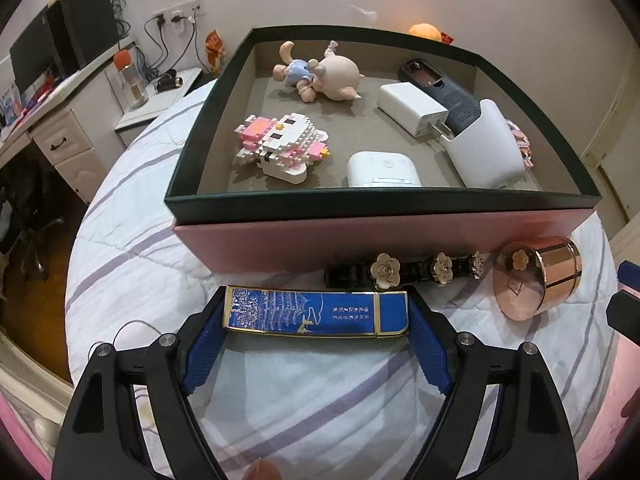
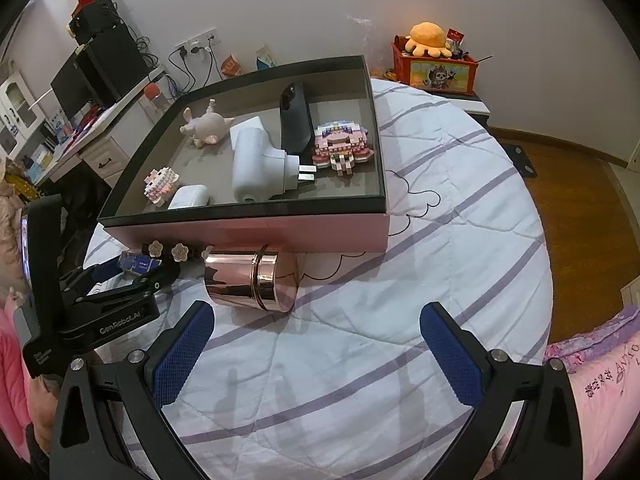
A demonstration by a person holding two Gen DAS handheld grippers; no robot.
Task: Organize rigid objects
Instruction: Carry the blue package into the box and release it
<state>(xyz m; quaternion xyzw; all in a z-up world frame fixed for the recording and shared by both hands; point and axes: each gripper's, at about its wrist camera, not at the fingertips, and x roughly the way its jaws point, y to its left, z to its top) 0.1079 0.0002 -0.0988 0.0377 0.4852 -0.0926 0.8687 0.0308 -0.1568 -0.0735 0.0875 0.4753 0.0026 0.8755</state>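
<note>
A flat blue box with gold trim (image 1: 316, 314) lies on the white striped bedspread, just in front of the pink, green-rimmed storage box (image 1: 380, 204). My left gripper (image 1: 317, 305) is shut on it, one blue pad against each short end. The right wrist view shows that grip from the side (image 2: 138, 264). A black hair clip with cream flowers (image 1: 408, 272) lies along the storage box wall. To its right a rose-gold round tin (image 2: 252, 280) lies on its side. My right gripper (image 2: 316, 344) stands open over bare bedspread, with the tin just beyond its left finger.
The storage box holds a pig figure (image 1: 320, 76), a block-built cat (image 1: 284, 144), a white charger (image 1: 412, 108), an earbud case (image 1: 382, 170), a dark device (image 2: 294, 116) and a pink block model (image 2: 342, 144). A desk with monitors (image 2: 100, 76) stands left; a red toy box (image 2: 434, 70) stands at the back right.
</note>
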